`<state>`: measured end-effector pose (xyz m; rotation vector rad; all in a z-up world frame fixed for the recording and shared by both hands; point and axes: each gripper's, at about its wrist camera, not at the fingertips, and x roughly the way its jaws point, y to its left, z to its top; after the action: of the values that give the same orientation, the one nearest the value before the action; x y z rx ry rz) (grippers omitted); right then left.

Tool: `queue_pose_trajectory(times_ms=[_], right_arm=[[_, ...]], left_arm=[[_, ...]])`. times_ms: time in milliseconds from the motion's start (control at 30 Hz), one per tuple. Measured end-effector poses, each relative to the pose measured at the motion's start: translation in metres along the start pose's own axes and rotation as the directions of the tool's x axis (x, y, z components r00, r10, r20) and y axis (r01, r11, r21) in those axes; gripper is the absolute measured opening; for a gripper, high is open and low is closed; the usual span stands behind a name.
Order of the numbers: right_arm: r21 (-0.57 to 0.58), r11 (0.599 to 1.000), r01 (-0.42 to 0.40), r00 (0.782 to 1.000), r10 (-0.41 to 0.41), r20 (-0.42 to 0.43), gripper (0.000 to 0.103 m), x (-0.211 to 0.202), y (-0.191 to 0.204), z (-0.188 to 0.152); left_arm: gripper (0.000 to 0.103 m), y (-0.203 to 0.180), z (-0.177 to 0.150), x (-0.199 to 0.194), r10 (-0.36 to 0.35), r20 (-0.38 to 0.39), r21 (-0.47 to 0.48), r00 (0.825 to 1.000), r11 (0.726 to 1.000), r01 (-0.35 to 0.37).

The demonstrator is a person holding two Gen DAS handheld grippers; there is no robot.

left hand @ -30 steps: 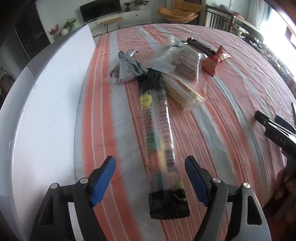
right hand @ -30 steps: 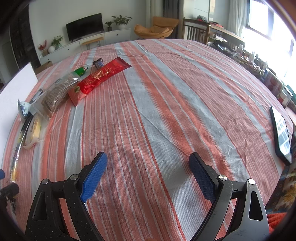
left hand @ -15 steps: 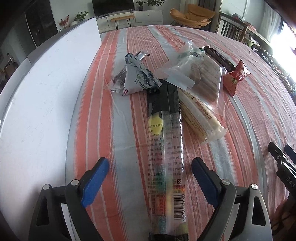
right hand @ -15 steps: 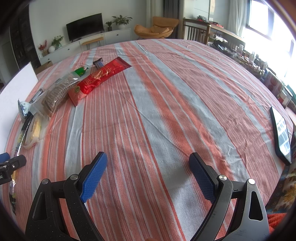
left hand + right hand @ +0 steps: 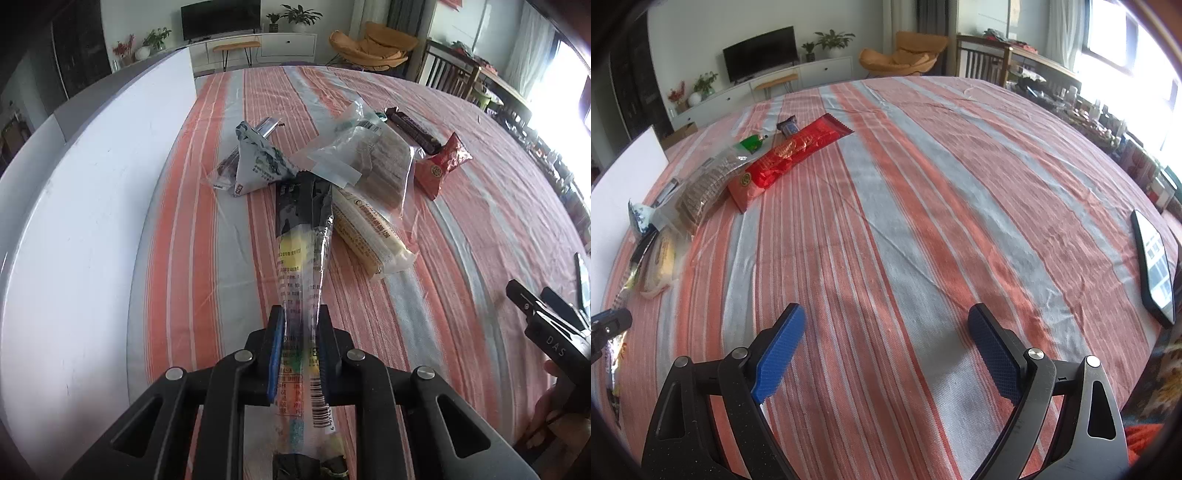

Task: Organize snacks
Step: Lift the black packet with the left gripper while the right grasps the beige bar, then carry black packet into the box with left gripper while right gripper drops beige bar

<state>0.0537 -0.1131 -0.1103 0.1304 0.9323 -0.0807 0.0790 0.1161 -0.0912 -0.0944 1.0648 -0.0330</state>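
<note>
My left gripper point(image 5: 301, 321) is shut on a long clear candy packet point(image 5: 301, 258) with black ends, which lies lengthwise on the striped tablecloth point(image 5: 461, 229). Beyond it lie a cream biscuit pack point(image 5: 373, 236), a clear bag of brown biscuits point(image 5: 380, 166), a blue-and-white triangular pack point(image 5: 258, 162), a dark bar point(image 5: 412, 127) and a red pack point(image 5: 441, 166). My right gripper point(image 5: 886, 328) is open and empty above bare cloth. The red pack point(image 5: 790, 155), the brown biscuits point(image 5: 701, 192) and the cream pack point(image 5: 661, 262) show at the left of its view.
A white board point(image 5: 74, 229) runs along the table's left side. A phone point(image 5: 1154, 266) lies at the right edge of the table. The right gripper's body point(image 5: 550, 332) shows at the right of the left wrist view. Chairs and a TV cabinet stand beyond the table.
My left gripper has moved forward along the long candy packet and closed on it. The right gripper has stayed open and still.
</note>
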Motion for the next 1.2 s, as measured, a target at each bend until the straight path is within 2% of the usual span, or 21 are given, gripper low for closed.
queue_pose_trajectory(times_ms=[67, 133, 233, 267, 333, 433, 500, 567, 600, 633, 700, 767, 800, 867, 933, 1100, 1200], right_arm=[[0.061, 0.992, -0.113, 0.994, 0.113, -0.002, 0.092, -0.008, -0.004, 0.003], [0.060, 0.972, -0.225, 0.974, 0.226, -0.017, 0.092, -0.013, 0.009, 0.010], [-0.077, 0.936, -0.344, 0.939, 0.339, -0.065, 0.089, -0.018, 0.061, 0.028], [-0.150, 0.920, -0.362, 0.932, 0.352, -0.085, 0.089, -0.018, 0.085, 0.035], [-0.272, 0.890, -0.365, 0.929, 0.330, -0.166, 0.088, -0.005, 0.128, 0.045], [-0.323, 0.872, -0.367, 0.919, 0.287, -0.270, 0.087, 0.021, 0.172, 0.053], [-0.345, 0.867, -0.361, 0.917, 0.262, -0.301, 0.085, 0.033, 0.191, 0.053], [-0.386, 0.864, -0.324, 0.929, 0.214, -0.301, 0.065, 0.041, 0.200, 0.051], [-0.400, 0.865, -0.303, 0.936, 0.192, -0.294, 0.036, 0.044, 0.198, 0.051], [-0.380, 0.869, -0.317, 0.932, 0.212, -0.294, 0.032, 0.042, 0.194, 0.051], [-0.289, 0.887, -0.360, 0.910, 0.267, -0.317, 0.031, 0.035, 0.174, 0.050], [-0.183, 0.885, -0.429, 0.877, 0.359, -0.320, 0.030, 0.023, 0.148, 0.045], [-0.104, 0.876, -0.472, 0.849, 0.419, -0.322, 0.030, 0.018, 0.131, 0.042], [0.061, 0.831, -0.553, 0.781, 0.542, -0.311, 0.030, 0.011, 0.100, 0.032], [0.183, 0.783, -0.595, 0.731, 0.621, -0.284, 0.030, 0.008, 0.075, 0.023], [0.341, 0.671, -0.658, 0.642, 0.737, -0.211, 0.030, -0.004, 0.054, 0.019], [0.349, 0.606, -0.715, 0.591, 0.790, -0.161, 0.030, -0.025, 0.067, 0.036]], left_arm=[[0.015, 0.008, -0.006, -0.013, -0.028, 0.019, -0.034, 0.999, 0.999, 0.029], [0.014, 0.012, -0.012, -0.028, -0.040, 0.047, -0.038, 0.998, 0.998, 0.042], [0.014, 0.020, -0.016, -0.052, -0.059, 0.088, -0.047, 0.994, 0.997, 0.063], [0.014, 0.021, -0.016, -0.058, -0.061, 0.099, -0.054, 0.993, 0.996, 0.067], [0.013, 0.027, -0.015, -0.070, -0.068, 0.126, -0.070, 0.990, 0.995, 0.078], [0.013, 0.032, -0.013, -0.085, -0.083, 0.157, -0.079, 0.984, 0.992, 0.096], [0.013, 0.033, -0.014, -0.095, -0.080, 0.177, -0.076, 0.981, 0.993, 0.095], [0.013, 0.036, -0.014, -0.103, -0.079, 0.192, -0.078, 0.978, 0.992, 0.096], [0.013, 0.038, -0.015, -0.105, -0.081, 0.194, -0.081, 0.978, 0.992, 0.099], [0.013, 0.040, -0.017, -0.109, -0.084, 0.196, -0.085, 0.977, 0.991, 0.102], [0.013, 0.048, -0.019, -0.115, -0.088, 0.205, -0.092, 0.975, 0.990, 0.109], [0.013, 0.052, -0.019, -0.120, -0.096, 0.213, -0.101, 0.972, 0.988, 0.120], [0.013, 0.053, -0.019, -0.122, -0.101, 0.216, -0.106, 0.971, 0.986, 0.127], [0.013, 0.055, -0.019, -0.126, -0.116, 0.220, -0.114, 0.969, 0.983, 0.144], [0.013, 0.055, -0.018, -0.130, -0.133, 0.223, -0.123, 0.966, 0.979, 0.163], [0.013, 0.060, -0.014, -0.146, -0.172, 0.252, -0.142, 0.952, 0.967, 0.212], [0.013, 0.076, -0.008, -0.164, -0.175, 0.290, -0.166, 0.941, 0.959, 0.230]])
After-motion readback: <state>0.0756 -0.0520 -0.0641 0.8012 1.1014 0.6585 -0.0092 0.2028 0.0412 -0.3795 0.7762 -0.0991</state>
